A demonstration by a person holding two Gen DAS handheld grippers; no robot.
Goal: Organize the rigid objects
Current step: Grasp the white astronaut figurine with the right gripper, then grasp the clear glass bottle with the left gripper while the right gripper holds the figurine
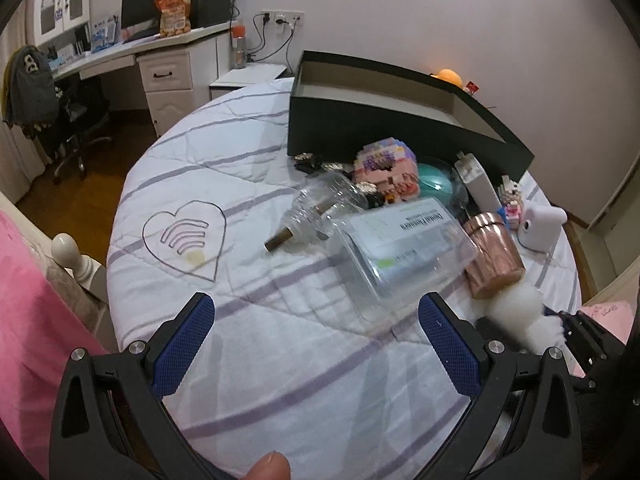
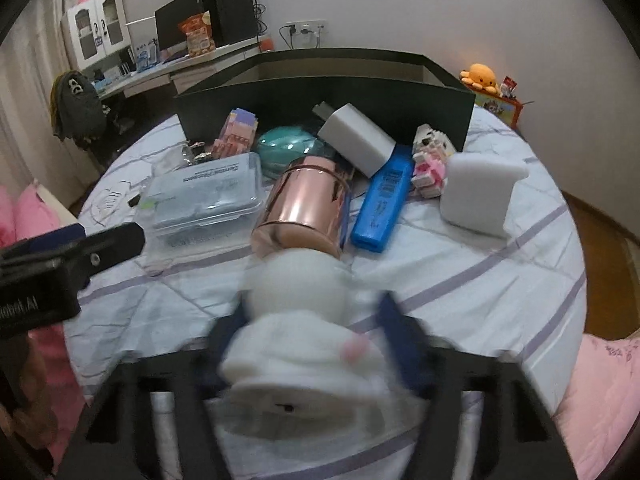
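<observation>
My left gripper [image 1: 316, 328] is open and empty above the bed, just short of a clear plastic floss box [image 1: 404, 248]. My right gripper [image 2: 312, 320] is shut on a white plush toy [image 2: 304, 344], blurred by motion, low over the quilt. Beyond it lie a rose-gold cup [image 2: 304, 212] on its side, the floss box [image 2: 204, 200], a blue case [image 2: 384, 204], a white charger [image 2: 356, 140], a teal round case [image 2: 284, 148], a block figure [image 2: 430, 160] and a white rounded device [image 2: 480, 196]. A black open box [image 1: 384, 112] stands behind them. A glass bottle [image 1: 324, 208] lies left of the floss box.
The bed has a white quilt [image 1: 256, 360] with purple stripes and a heart motif [image 1: 184, 236]. Pink bedding [image 1: 24, 320] lies at the left. A desk [image 1: 132, 48] and chair [image 1: 48, 96] stand beyond the bed. An orange plush [image 2: 480, 74] sits at the far right.
</observation>
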